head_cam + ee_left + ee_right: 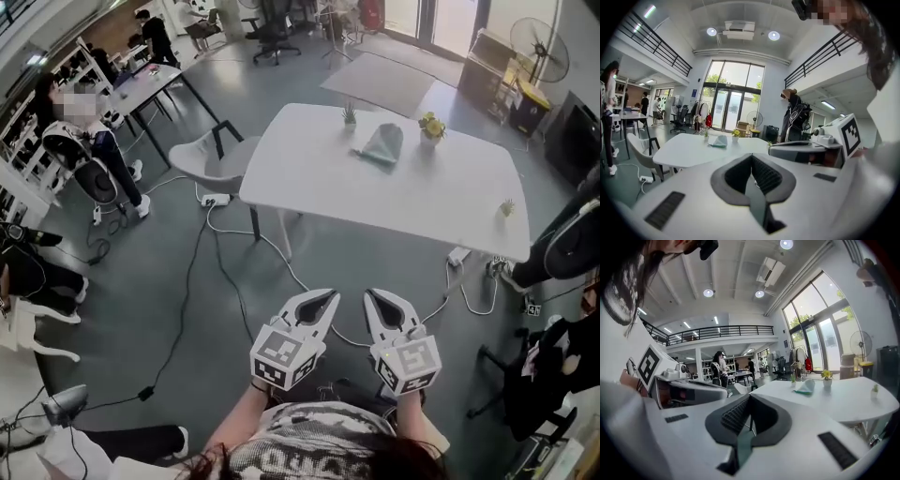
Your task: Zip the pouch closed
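A pale green pouch [382, 144] lies on the far middle of a white table [309, 178]; it also shows small in the left gripper view as the pouch [717, 140] and in the right gripper view as the pouch [806, 387]. Both grippers hang over the grey floor well short of the table. My left gripper [330, 296] is shut with nothing in it, and so is my right gripper [370, 295], a hand's width to its right. In the gripper views the left gripper [751, 158] and right gripper [749, 399] show their jaws pressed together.
Small potted plants [430, 126] stand beside the pouch, another plant [506, 207] near the table's right edge. A grey chair [211, 155] stands at the table's left. Cables and a power strip [215, 200] run across the floor. People stand at desks far left; a fan [541, 45] stands back right.
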